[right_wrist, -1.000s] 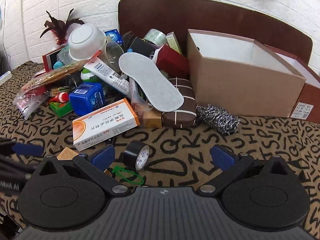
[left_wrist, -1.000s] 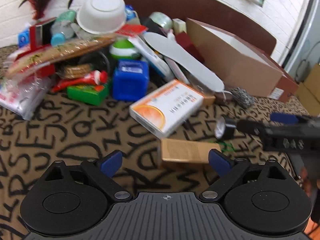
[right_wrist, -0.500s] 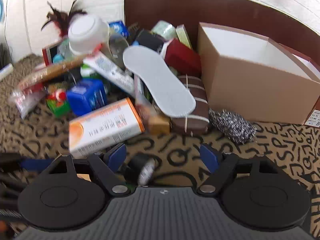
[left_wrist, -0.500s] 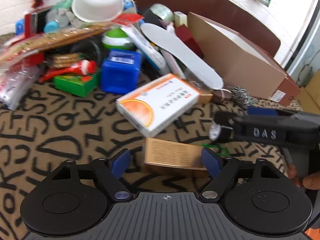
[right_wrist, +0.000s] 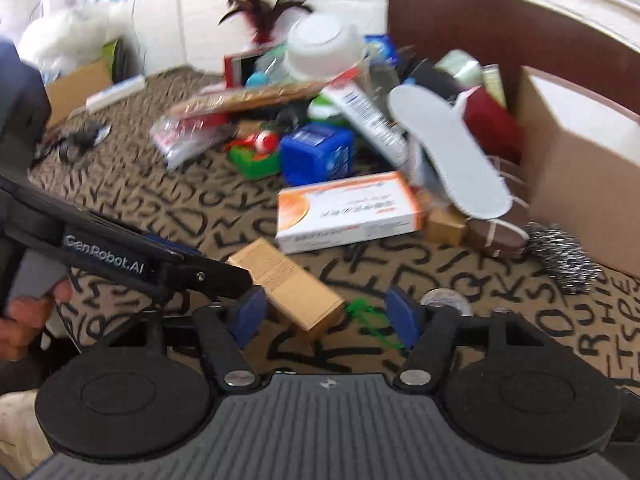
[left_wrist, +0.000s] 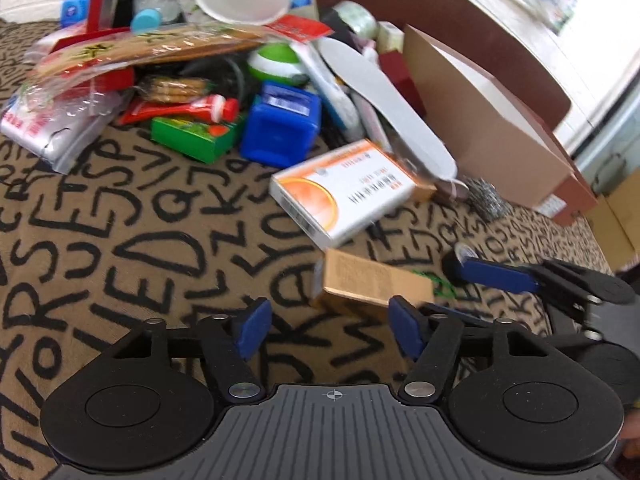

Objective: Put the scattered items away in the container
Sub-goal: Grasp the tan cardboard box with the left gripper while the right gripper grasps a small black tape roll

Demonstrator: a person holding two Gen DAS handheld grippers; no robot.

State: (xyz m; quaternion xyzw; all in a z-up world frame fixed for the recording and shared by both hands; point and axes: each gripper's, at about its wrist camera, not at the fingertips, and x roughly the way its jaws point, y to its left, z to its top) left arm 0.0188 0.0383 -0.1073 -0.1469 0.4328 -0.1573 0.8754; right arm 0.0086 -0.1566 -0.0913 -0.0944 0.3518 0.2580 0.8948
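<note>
Lying just ahead of the left gripper (left_wrist: 330, 326), the tan box (left_wrist: 372, 282) remains ungrasped. Both grippers' jaws, half-open, have just been closing; the right gripper (right_wrist: 326, 316) holds nothing.

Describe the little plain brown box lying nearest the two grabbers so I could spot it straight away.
Start at the big open cardboard container on the right and follow the letter-printed cloth toward the camera, past the orange-and-white carton. The small tan box lies alone there, unlike its colourful piled-up neighbours.
</note>
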